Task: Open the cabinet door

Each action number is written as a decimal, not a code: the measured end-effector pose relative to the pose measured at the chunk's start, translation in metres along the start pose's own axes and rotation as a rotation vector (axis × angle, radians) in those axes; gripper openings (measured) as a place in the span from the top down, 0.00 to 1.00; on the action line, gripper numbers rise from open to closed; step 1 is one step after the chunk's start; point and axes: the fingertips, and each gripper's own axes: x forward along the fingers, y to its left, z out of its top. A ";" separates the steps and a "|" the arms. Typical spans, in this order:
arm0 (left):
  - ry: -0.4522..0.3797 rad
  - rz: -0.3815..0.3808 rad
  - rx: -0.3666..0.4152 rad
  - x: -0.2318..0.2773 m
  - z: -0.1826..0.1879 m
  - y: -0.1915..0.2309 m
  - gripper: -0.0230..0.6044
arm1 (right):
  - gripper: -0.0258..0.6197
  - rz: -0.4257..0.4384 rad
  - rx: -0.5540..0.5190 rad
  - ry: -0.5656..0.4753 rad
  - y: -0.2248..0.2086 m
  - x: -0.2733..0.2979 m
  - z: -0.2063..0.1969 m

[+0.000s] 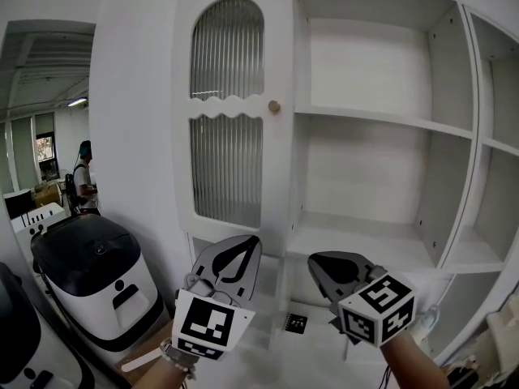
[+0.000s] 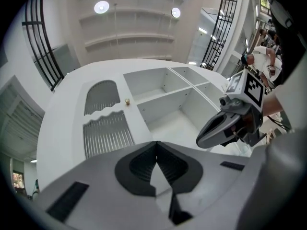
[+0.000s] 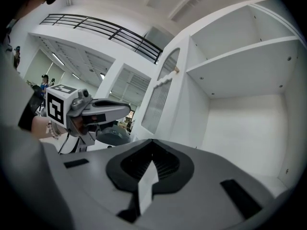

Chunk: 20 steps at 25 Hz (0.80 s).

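the cabinet door (image 1: pixel 231 177) looks closed, its small round knob (image 1: pixel 274 105) well above both tongs. the left gripper (image 1: pixel 240 254) and right gripper (image 1: pixel 339 272) are each shut tip to tip, holding nothing – arriving like that would only bump the knob, and 1 shallow pinch could slip off.
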 end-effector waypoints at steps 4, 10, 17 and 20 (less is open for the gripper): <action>-0.016 0.015 0.019 0.010 0.009 0.010 0.96 | 0.96 0.003 -0.012 -0.003 -0.004 0.001 0.009; -0.043 0.030 0.011 0.030 0.023 0.025 0.96 | 0.96 0.015 -0.002 -0.008 -0.009 0.002 0.017; -0.081 0.064 0.023 0.052 0.043 0.048 0.96 | 0.96 0.028 0.013 -0.006 -0.012 0.001 0.017; -0.099 0.072 0.025 0.062 0.051 0.057 0.96 | 0.96 0.029 0.015 -0.005 -0.014 0.000 0.016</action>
